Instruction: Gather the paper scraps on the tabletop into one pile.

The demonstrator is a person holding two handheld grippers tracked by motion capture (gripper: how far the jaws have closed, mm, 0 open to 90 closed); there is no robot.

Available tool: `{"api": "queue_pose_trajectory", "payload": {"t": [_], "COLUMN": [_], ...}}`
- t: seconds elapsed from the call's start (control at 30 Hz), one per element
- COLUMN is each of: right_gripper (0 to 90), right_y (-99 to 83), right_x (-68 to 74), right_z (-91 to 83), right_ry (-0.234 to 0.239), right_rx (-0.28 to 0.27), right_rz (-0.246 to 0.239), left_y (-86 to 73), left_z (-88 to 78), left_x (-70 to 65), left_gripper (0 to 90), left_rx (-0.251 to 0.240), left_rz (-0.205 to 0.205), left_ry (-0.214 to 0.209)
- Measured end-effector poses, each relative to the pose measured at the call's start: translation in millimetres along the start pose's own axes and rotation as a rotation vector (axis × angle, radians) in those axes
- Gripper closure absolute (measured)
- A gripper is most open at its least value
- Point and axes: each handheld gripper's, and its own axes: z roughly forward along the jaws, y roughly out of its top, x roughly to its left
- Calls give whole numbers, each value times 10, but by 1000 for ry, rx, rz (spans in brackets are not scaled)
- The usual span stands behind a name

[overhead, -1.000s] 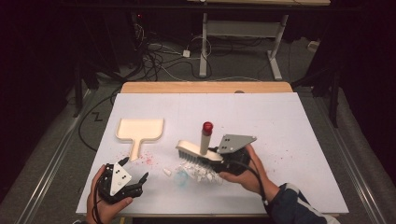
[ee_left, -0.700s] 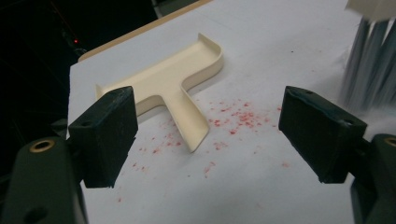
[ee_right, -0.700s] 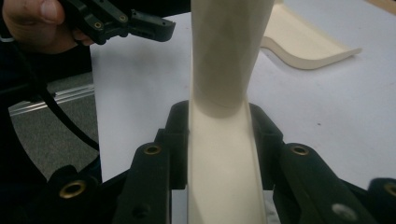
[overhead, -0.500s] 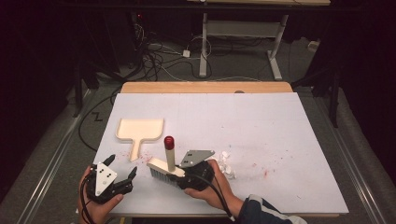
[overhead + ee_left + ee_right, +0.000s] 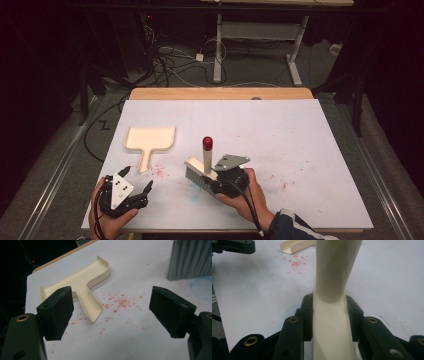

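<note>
A cream brush (image 5: 197, 172) with a red-tipped handle (image 5: 207, 150) stands bristles-down on the white table top (image 5: 300, 135). My right gripper (image 5: 214, 183) is shut on the brush's back (image 5: 332, 325), and the handle (image 5: 337, 267) rises just ahead of the jaws. A cream dustpan (image 5: 149, 139) lies flat to the left of the brush. My left gripper (image 5: 137, 179) rests open near the front left edge, just in front of the dustpan's handle. Between its jaws (image 5: 113, 310) I see the dustpan (image 5: 82, 285), red crumbs (image 5: 120, 302) and the grey bristles (image 5: 190, 260).
Red crumbs (image 5: 157, 171) lie beside the dustpan's handle, and a fainter patch (image 5: 285, 184) lies right of the brush. A faint blue smear (image 5: 195, 192) marks the table in front of the brush. A wooden board (image 5: 220, 93) edges the table's far side, with cables on the floor beyond.
The brush, in my right gripper, swept left toward the dustpan and has come back to the right and a little farther away. My left gripper has hardly moved.
</note>
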Motion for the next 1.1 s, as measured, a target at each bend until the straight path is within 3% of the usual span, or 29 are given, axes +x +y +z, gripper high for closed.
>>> {"api": "queue_pose_trajectory", "payload": {"t": [0.27,0.4,0.5,0.6,0.77,1.03,1.1], "right_gripper": [676,676,676,676,676,676,676], "right_y": [-145,-114,-99,-114,-231,-486,-501], "right_x": [-118,-148,-192,-232,-244,-206,-241], "right_z": [-274,-396,-508,-634,-779,-759,-696], "right_ry": [-41,-38,21,74,170,330,342], "right_rx": [-8,-52,-88,-114,-93,-19,4], "right_rz": [26,18,-5,-81,-128,-316,-367], "left_y": [32,30,24,16,15,26,29], "left_z": [42,50,59,68,52,79,85], "left_x": [-85,-101,-90,-63,-62,-91,-95], "left_gripper": [188,188,188,188,188,188,188], "left_rx": [15,21,30,35,29,39,41], "left_rz": [40,54,53,40,44,55,58], "left_ry": [-20,-31,-28,-27,-28,-40,-43]}}
